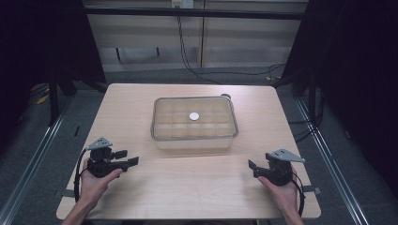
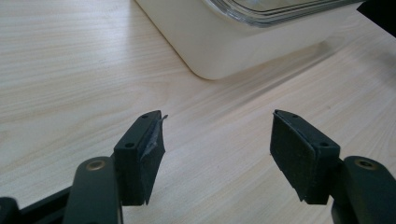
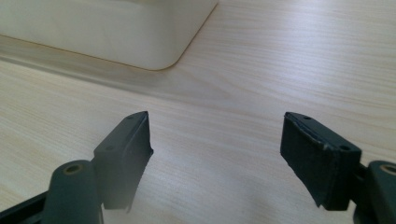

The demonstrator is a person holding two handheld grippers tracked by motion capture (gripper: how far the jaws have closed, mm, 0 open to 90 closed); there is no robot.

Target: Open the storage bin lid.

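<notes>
A cream plastic box (image 1: pixel 194 138) with a clear lid (image 1: pixel 193 117) stands in the middle of the wooden table (image 1: pixel 187 187); a small white disc (image 1: pixel 194 116) lies on the lid. My left gripper (image 1: pixel 127 158) rests low at the front left, held by a hand, open and empty, jaws pointing toward the box. In the left gripper view the box corner (image 2: pixel 219 46) lies ahead of my left gripper (image 2: pixel 217 140). My right gripper (image 1: pixel 252 167) sits at the front right, open and empty. In the right gripper view the box corner (image 3: pixel 140 37) is ahead-left of my right gripper (image 3: pixel 216 140).
Bare wood lies between the two grippers and in front of the box. A small dark object (image 1: pixel 226 96) sits just behind the box. Cables (image 1: pixel 197 65) run over the floor beyond the table's far edge. Metal rails (image 1: pixel 33 154) flank the table.
</notes>
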